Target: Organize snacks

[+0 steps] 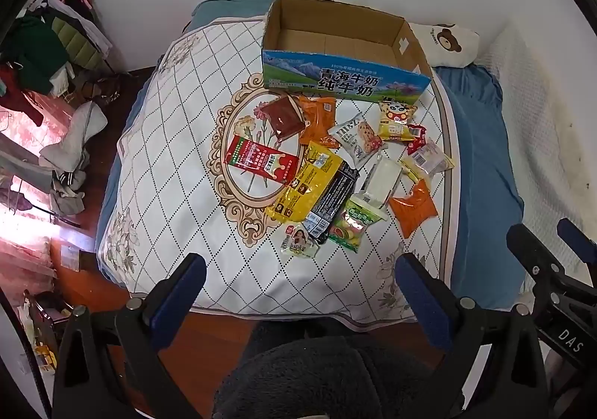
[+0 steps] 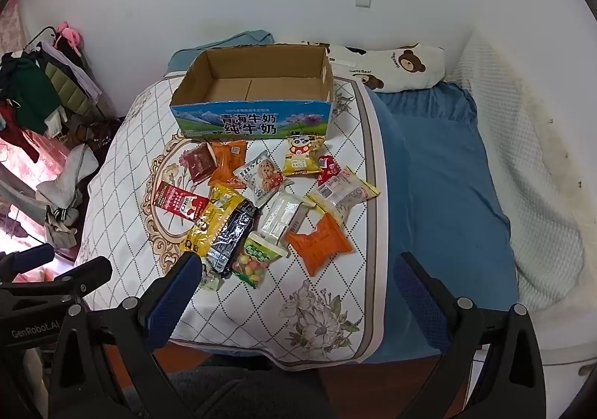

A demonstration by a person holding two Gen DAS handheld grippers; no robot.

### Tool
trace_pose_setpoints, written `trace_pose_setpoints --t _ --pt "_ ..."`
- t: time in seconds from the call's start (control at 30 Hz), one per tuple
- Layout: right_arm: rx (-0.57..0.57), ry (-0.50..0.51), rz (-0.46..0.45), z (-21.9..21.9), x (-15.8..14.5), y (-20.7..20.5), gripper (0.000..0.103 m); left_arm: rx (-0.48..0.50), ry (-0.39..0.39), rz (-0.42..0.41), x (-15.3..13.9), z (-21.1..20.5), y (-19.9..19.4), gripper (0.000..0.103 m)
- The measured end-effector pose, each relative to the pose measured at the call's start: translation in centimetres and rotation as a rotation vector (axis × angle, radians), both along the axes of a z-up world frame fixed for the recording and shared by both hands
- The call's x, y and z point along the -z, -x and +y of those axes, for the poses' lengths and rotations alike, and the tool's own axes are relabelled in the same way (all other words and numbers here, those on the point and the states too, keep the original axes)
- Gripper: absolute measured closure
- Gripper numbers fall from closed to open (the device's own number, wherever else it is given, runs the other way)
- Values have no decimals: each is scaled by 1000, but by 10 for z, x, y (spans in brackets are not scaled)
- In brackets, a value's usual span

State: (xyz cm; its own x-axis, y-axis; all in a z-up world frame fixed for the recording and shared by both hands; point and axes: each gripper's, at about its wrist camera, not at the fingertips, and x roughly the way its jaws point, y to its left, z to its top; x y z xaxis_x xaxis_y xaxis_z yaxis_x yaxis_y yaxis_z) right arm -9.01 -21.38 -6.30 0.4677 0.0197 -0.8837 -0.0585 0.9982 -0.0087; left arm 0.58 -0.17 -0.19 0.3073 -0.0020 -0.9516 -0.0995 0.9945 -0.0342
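Many snack packets crowd the quilt before the cardboard box.

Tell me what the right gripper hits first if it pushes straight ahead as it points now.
Probably the orange snack packet, at the pile's near edge, roughly centred ahead of the open right gripper; depth is uncertain, so it might touch the quilt first.

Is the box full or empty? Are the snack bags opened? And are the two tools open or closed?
Milk carton box: open top, empty inside.
Snack packets: scattered on the bed in front of the box, none look opened.
Left tool: open, holding nothing.
Right tool: open, holding nothing.
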Motion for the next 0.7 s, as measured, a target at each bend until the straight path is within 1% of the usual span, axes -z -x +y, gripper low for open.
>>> trace_pose_setpoints --t 0.07,0.17,0.7 --pt "0 5 -1 0 0 0 0 0 0 0 1 0 -1 0" --pt "0 5 3 0 0 0 0 -3 -2 0 -5 3 1 0" --pt "0 -3 2 4 -1 -2 0 -1 -4 -6 -8 4 -2 0"
